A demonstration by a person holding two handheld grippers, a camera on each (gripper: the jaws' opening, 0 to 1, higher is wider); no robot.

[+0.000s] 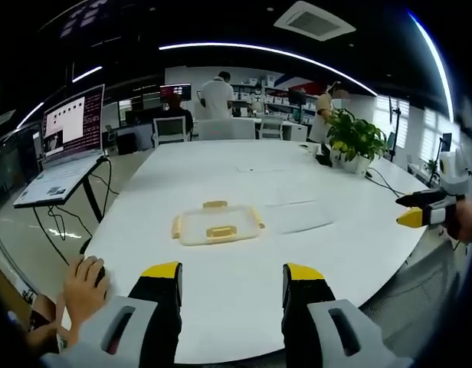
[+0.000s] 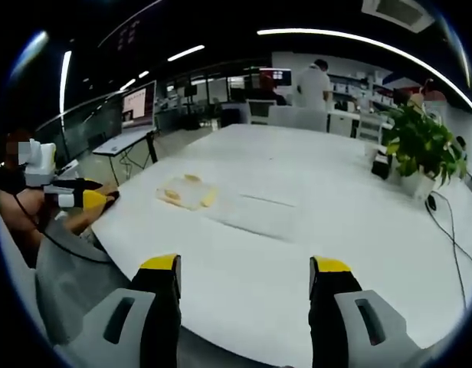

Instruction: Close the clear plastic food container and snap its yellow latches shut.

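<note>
A clear plastic container part with yellow latches (image 1: 217, 224) lies flat on the white table (image 1: 244, 169), ahead of my left gripper (image 1: 232, 272). A second clear, flat rectangular piece (image 1: 297, 212) rests just to its right. Both jaws of the left gripper stand wide apart over the near table edge with nothing between them. In the right gripper view the latched part (image 2: 188, 192) sits far off to the left, with the clear piece (image 2: 255, 215) beside it. My right gripper (image 2: 245, 264) is open and empty above the table edge. The other gripper shows at each view's side: right gripper (image 1: 424, 212), left gripper (image 2: 75, 199).
A potted plant (image 1: 352, 138) and a cable (image 1: 385, 182) occupy the far right of the table. A laptop on a stand (image 1: 63, 146) is off the table's left side. A hand (image 1: 84, 284) rests at the near edge. People stand and sit at the desks behind.
</note>
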